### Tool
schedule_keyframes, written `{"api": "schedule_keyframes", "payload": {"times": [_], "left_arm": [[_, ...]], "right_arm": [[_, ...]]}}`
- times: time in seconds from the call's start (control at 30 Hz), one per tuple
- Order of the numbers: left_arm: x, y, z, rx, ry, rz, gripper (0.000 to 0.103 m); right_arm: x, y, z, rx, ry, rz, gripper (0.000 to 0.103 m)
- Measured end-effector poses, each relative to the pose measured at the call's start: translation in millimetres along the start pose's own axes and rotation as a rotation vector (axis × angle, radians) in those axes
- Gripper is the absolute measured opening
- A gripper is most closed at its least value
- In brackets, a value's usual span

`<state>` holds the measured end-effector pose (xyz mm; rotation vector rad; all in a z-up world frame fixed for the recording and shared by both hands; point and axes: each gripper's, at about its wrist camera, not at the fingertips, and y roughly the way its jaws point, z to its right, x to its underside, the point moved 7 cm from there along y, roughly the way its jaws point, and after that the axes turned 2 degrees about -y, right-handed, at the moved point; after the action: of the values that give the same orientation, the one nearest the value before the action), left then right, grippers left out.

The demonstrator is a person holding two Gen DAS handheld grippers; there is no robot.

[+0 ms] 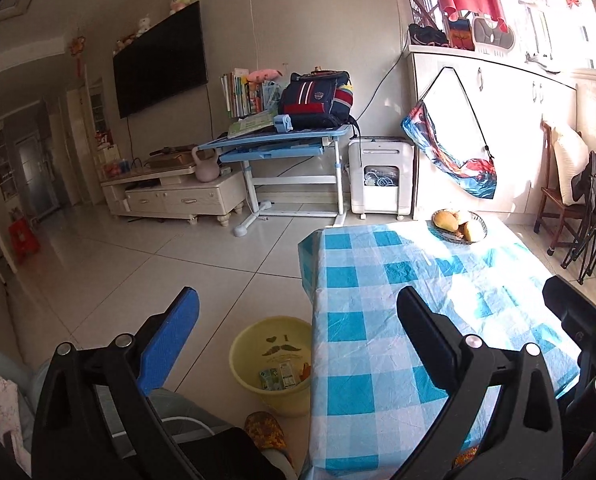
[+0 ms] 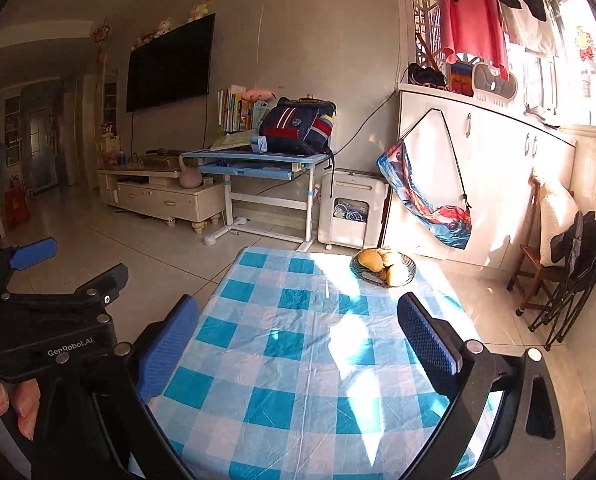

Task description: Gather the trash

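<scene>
- Yellow plastic bin (image 1: 272, 364) on the floor tiles, tight against the left edge of the bench (image 1: 378, 320), upright, mouth facing up.
- Inside the bin: 2 or so flattened green-and-white cartons (image 1: 280, 378), lying at the bottom with long sides roughly across the left wrist view; beside them an orange scrap, too small to name.
- Blue-and-white checked cloth over the bench, bare of litter in both views; only a woven fruit basket (image 2: 408, 274) at the far end, holding mangoes.
- Left gripper (image 1: 298, 320): jaws spread wide, nothing between them, held above the bin and the bench edge.
- Right gripper (image 2: 298, 328): jaws spread wide too, empty, over the middle of the bench.
- Step in hand, judged from this: drop-off done, both grippers free, trash already in the bin.
- Collection looks near its end, or finished; no loose trash visible on cloth or floor.
- Next move calls for a scan of bench and floor for leftovers; failing any, nothing left to pick.
- No reason to touch the fruit basket: food, not waste.
</scene>
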<state>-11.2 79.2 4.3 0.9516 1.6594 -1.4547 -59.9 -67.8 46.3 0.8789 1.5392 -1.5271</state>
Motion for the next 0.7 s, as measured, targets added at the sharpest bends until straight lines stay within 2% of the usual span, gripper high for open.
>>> {"api": "schedule_keyframes", "payload": {"times": [0.13,0.3,0.7], "left_arm": [[-2,-30,9,-0.007,0.015,0.024,0.096],[-4,-60,14,0.019,0.01,0.04,0.096],[-12,-121,19,0.027,0.035,0.108,0.096]], "right_arm": [[2,-27,15,0.021,0.034,0.018,0.095],[6,-50,23,0.039,0.049,0.032,0.095],[15,-85,35,0.054,0.102,0.05,0.095]]}}
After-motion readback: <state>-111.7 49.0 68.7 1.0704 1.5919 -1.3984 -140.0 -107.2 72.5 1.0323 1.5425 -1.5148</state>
